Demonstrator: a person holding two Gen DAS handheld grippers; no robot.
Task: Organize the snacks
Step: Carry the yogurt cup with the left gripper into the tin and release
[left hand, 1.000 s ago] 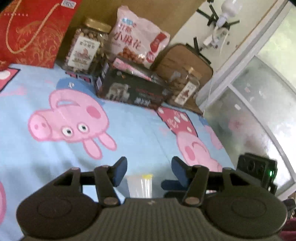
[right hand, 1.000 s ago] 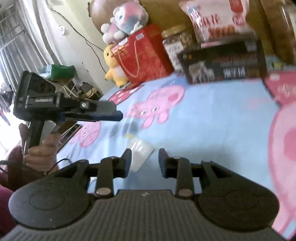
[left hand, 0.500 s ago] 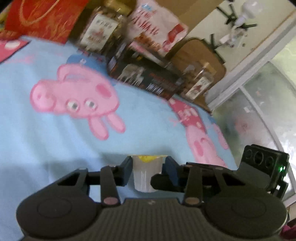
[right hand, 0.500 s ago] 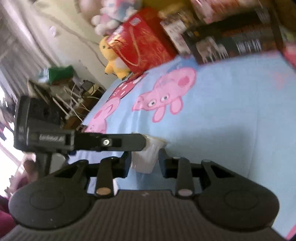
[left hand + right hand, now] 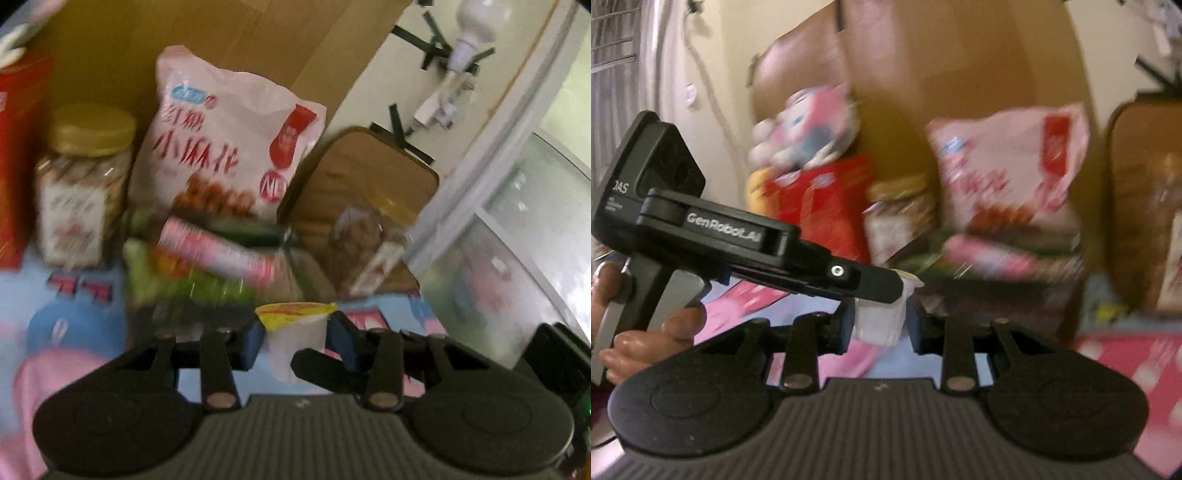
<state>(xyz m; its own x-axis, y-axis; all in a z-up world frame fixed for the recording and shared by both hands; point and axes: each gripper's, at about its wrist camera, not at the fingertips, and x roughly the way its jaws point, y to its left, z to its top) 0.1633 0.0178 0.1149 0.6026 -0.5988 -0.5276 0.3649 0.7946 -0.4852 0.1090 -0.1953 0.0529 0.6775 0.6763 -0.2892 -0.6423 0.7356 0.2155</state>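
Cup [image 5: 296, 338]: translucent white, yellow foil lid, upright at lower centre, clamped by left gripper [image 5: 295, 341]; right gripper [image 5: 881, 325] brackets it, contact unclear

Soft daylight enters through the frosted window [image 5: 524, 236] at right. Motion blur smears the far snack boxes [image 5: 207, 258] and plush toy [image 5: 809, 125] in both views; fisheye bending curves the edges.

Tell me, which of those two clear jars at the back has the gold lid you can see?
The jar with the gold screw lid, standing upright left of the pink snack bag. The other jar, right of the bag against the brown board, is too blurred to show its lid.
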